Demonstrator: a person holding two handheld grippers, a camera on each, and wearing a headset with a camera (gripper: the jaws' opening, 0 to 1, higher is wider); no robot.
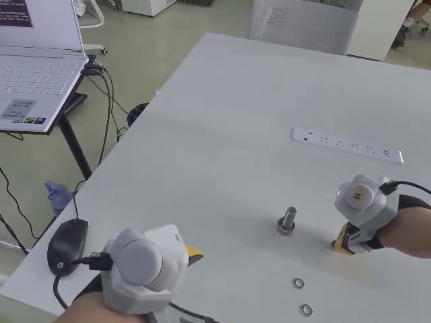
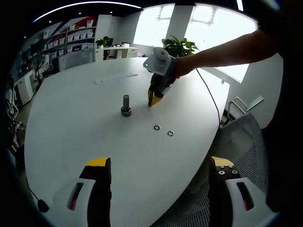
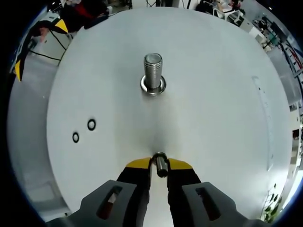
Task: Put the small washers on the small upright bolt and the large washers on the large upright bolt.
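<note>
The large bolt (image 1: 287, 220) stands upright mid-table with a washer round its base (image 3: 153, 86). Two small washers (image 1: 299, 283) (image 1: 306, 310) lie flat nearer the front edge; they also show in the right gripper view (image 3: 91, 125) (image 3: 75, 137). My right gripper (image 3: 160, 166) is shut on a small bolt (image 3: 161, 164), tips down at the tabletop, to the right of the large bolt (image 3: 153, 71). My left gripper (image 2: 158, 175) is open with nothing between its jaws, low at the front left (image 1: 192, 253), well short of the large bolt (image 2: 126, 105) and washers (image 2: 156, 127).
A white power strip (image 1: 347, 145) lies on the table (image 1: 222, 134) beyond the bolt. A black mouse (image 1: 66, 245) with its cable sits at the front left corner. A laptop (image 1: 34, 60) stands on a side stand to the left, off the table.
</note>
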